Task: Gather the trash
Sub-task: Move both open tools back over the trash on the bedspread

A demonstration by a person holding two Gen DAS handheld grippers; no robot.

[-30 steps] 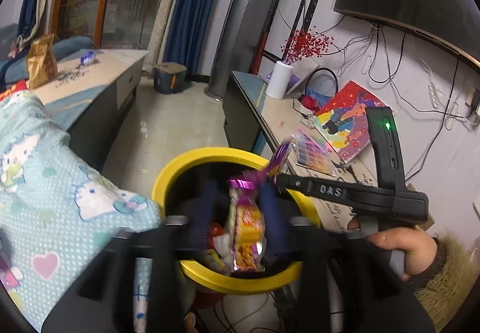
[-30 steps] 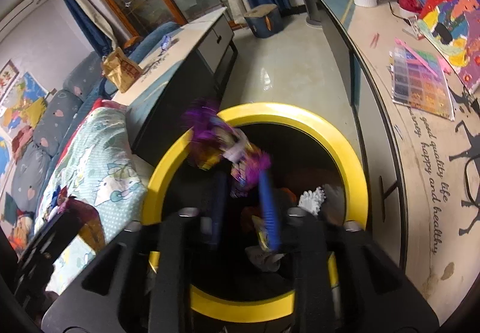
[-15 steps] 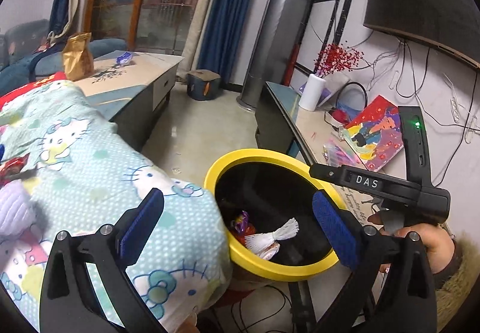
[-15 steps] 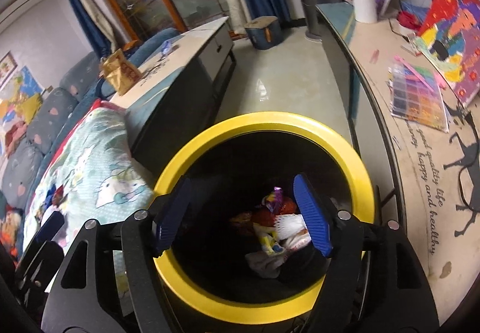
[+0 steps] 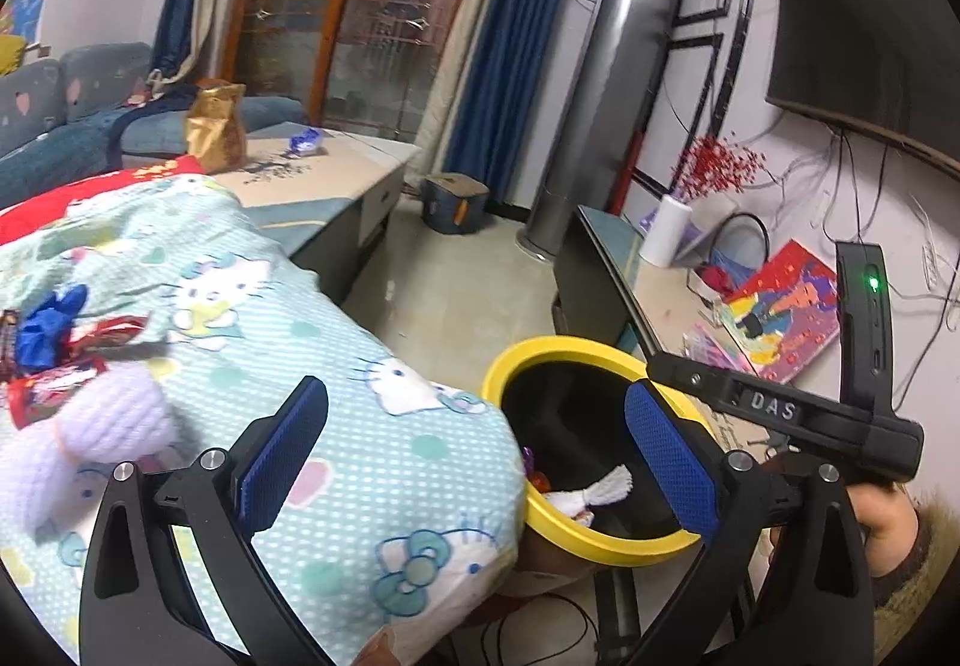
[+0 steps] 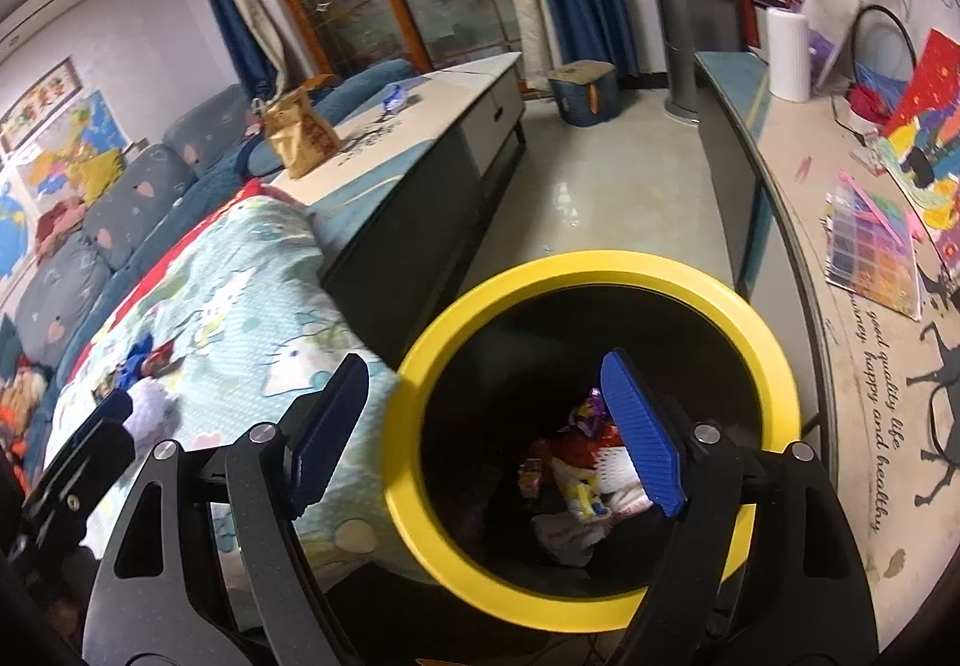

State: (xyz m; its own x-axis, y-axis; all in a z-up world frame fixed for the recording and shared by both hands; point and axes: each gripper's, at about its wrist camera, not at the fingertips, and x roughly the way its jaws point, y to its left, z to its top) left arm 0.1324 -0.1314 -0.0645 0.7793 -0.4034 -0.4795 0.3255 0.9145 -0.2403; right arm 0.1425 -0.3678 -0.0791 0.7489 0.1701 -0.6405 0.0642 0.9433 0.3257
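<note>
A black bin with a yellow rim point(image 6: 600, 270) point(image 5: 606, 552) stands on the floor beside a blanket-covered seat. Several wrappers and a white tissue point(image 6: 576, 480) point(image 5: 600, 489) lie inside it. My right gripper point(image 6: 486, 426) hovers over the bin's left rim, its jaws still opening, nothing between them. My left gripper point(image 5: 474, 456) is open and empty above the blanket's edge. More wrappers, red point(image 5: 54, 384) and blue point(image 5: 48, 324), lie on the blanket point(image 5: 360, 426) at the left, next to a lilac plush toy point(image 5: 108, 420). The other gripper's handle point(image 5: 780, 414), held by a hand, shows in the left wrist view.
A coffee table point(image 6: 432, 126) carries a gold paper bag point(image 6: 300, 132) and a blue wrapper point(image 6: 396, 96). Along the right runs a low TV stand point(image 6: 840, 306) with a bead box, paintings and a paper roll. Bare floor point(image 6: 600, 198) lies between them; a small stool point(image 6: 582, 90) stands farther off.
Both grippers opened and dropped their wrappers into the bin. The left view swung left, away from the bin and toward the blanket; the right gripper rose and drifted toward the bin's left rim.
</note>
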